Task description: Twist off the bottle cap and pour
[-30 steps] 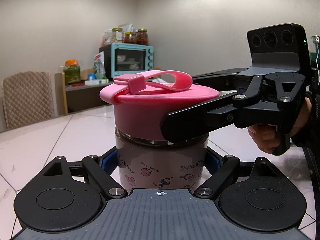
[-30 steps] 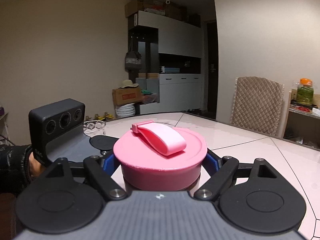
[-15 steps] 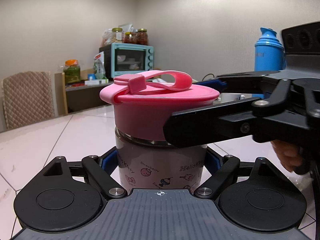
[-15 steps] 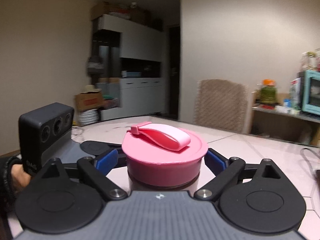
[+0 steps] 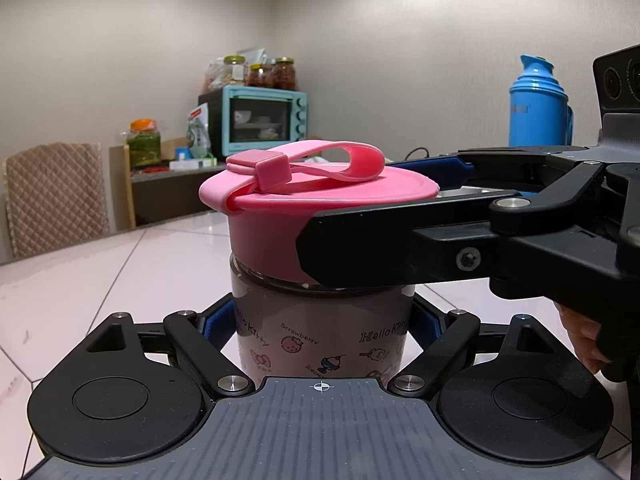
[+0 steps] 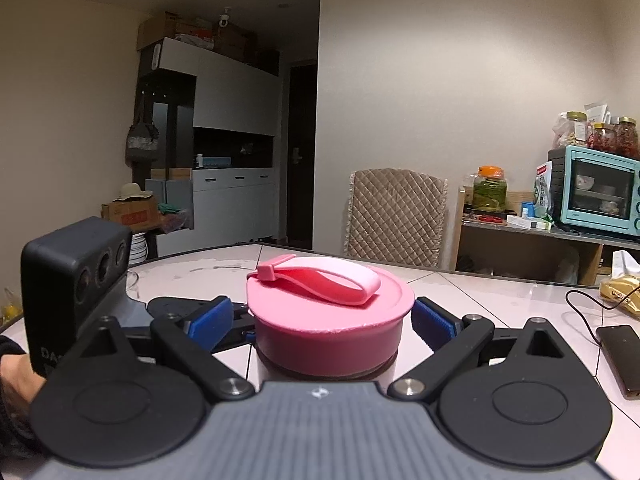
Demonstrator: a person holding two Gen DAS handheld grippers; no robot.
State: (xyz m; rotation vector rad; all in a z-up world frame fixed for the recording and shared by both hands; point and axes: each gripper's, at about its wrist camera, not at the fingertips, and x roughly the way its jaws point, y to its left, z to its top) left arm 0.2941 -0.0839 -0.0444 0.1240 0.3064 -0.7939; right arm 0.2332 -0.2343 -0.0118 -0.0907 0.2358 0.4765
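Observation:
A glass bottle (image 5: 324, 336) with Hello Kitty print stands on the white table, topped by a pink cap (image 5: 280, 224) with a pink strap loop (image 5: 320, 160). My left gripper (image 5: 324, 320) is shut on the bottle's body. My right gripper (image 6: 332, 320) reaches in from the right at cap height, its blue pads (image 6: 432, 318) standing slightly off the cap's (image 6: 328, 332) sides, so it looks open. In the left wrist view the right gripper's black finger (image 5: 400, 252) crosses in front of the cap.
A blue thermos (image 5: 538, 106) stands at the back right. A teal toaster oven (image 5: 260, 120) with jars sits on a shelf beyond the table. A padded chair (image 6: 396, 216) stands at the far edge. A phone (image 6: 622, 354) and cable lie at the right.
My right gripper has swung round the cap, its view turning from the cabinet towards the chair and oven. Its pads have come off the cap. The cap's strap has turned with it.

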